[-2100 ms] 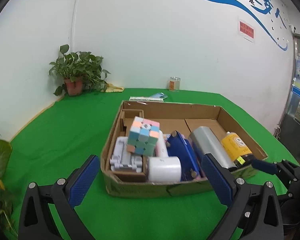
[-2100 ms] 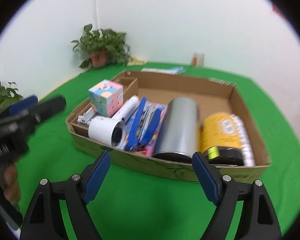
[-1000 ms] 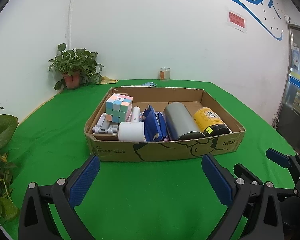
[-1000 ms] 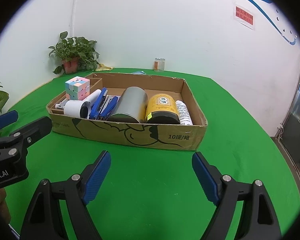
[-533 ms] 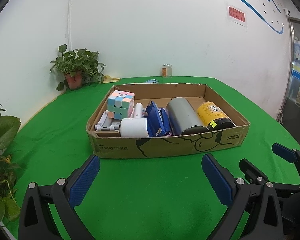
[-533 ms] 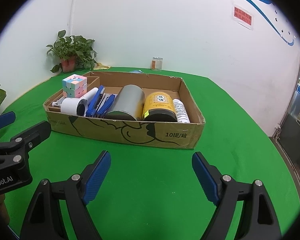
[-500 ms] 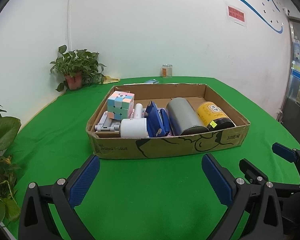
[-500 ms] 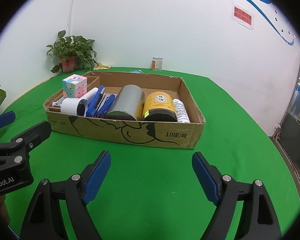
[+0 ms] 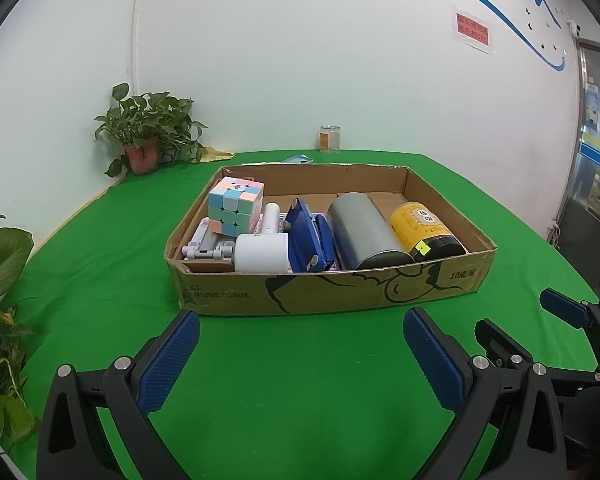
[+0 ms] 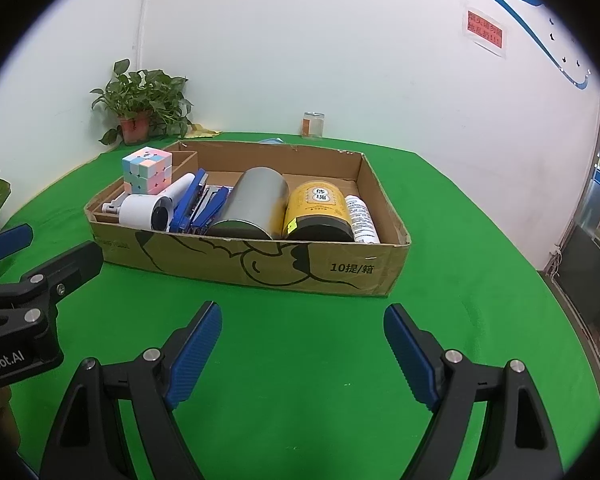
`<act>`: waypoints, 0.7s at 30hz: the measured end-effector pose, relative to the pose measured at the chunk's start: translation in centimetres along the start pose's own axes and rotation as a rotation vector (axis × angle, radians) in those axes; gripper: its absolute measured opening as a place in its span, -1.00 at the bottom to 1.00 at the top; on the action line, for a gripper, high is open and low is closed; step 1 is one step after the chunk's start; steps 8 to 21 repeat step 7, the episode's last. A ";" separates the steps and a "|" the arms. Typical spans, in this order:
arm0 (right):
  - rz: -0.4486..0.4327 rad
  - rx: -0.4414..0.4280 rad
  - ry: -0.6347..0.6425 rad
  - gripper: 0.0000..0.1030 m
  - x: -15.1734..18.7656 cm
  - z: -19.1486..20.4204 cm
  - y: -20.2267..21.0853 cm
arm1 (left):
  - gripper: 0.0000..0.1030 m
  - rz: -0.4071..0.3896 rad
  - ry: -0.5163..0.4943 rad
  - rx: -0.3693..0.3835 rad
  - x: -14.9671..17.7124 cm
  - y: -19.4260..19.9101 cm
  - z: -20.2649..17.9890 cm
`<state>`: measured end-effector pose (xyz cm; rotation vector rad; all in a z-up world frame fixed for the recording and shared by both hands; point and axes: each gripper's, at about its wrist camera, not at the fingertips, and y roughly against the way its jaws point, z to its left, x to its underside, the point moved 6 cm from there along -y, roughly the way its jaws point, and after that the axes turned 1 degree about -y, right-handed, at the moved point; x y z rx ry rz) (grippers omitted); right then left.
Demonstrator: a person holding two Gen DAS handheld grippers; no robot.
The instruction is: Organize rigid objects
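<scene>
A shallow cardboard box [image 9: 324, 290] [image 10: 260, 266] stands on the green table. Side by side in it lie a pastel puzzle cube [image 9: 236, 206] [image 10: 147, 171], a white cylinder [image 9: 262, 253] [image 10: 144, 210], blue staplers [image 9: 308, 236] [image 10: 198, 204], a grey metal can [image 9: 364, 230] [image 10: 252, 204], a yellow jar with a black lid [image 9: 420, 226] [image 10: 318, 210] and a white tube [image 10: 362, 218]. My left gripper [image 9: 300, 356] is open and empty, a short way in front of the box. My right gripper [image 10: 302, 354] is likewise open, empty and in front of the box.
A potted plant [image 9: 146, 140] and a small glass jar [image 9: 330, 140] stand at the table's far edge by the white wall. More leaves [image 9: 0, 280] hang at the left. The right gripper's fingers [image 9: 564, 312] show at the left wrist view's right edge.
Both grippers backed away from the box over the first second, so it looks smaller and farther. In the last half second nothing moved.
</scene>
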<state>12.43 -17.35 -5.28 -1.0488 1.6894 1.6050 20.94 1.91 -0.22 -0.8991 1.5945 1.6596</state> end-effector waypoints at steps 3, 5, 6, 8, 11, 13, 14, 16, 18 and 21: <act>-0.002 -0.002 0.001 0.62 -0.1 0.0 -0.1 | 0.99 -0.011 -0.007 0.010 -0.1 -0.1 -0.1; -0.002 -0.008 0.004 0.62 -0.1 0.0 -0.2 | 0.99 -0.013 -0.007 0.001 -0.1 -0.2 0.1; -0.001 -0.010 0.006 0.62 -0.2 0.0 -0.3 | 0.99 -0.010 0.000 -0.009 -0.1 -0.3 0.3; -0.001 -0.011 0.008 0.62 -0.1 0.0 -0.3 | 0.99 -0.008 0.015 -0.003 -0.2 -0.5 0.6; -0.001 -0.011 0.008 0.62 -0.1 0.0 -0.3 | 0.99 -0.008 0.015 -0.003 -0.2 -0.5 0.6; -0.001 -0.011 0.008 0.62 -0.1 0.0 -0.3 | 0.99 -0.008 0.015 -0.003 -0.2 -0.5 0.6; -0.001 -0.011 0.008 0.62 -0.1 0.0 -0.3 | 0.99 -0.008 0.015 -0.003 -0.2 -0.5 0.6; -0.001 -0.011 0.008 0.62 -0.1 0.0 -0.3 | 0.99 -0.008 0.015 -0.003 -0.2 -0.5 0.6; -0.001 -0.011 0.008 0.62 -0.1 0.0 -0.3 | 0.99 -0.008 0.015 -0.003 -0.2 -0.5 0.6; -0.001 -0.011 0.008 0.62 -0.1 0.0 -0.3 | 0.99 -0.008 0.015 -0.003 -0.2 -0.5 0.6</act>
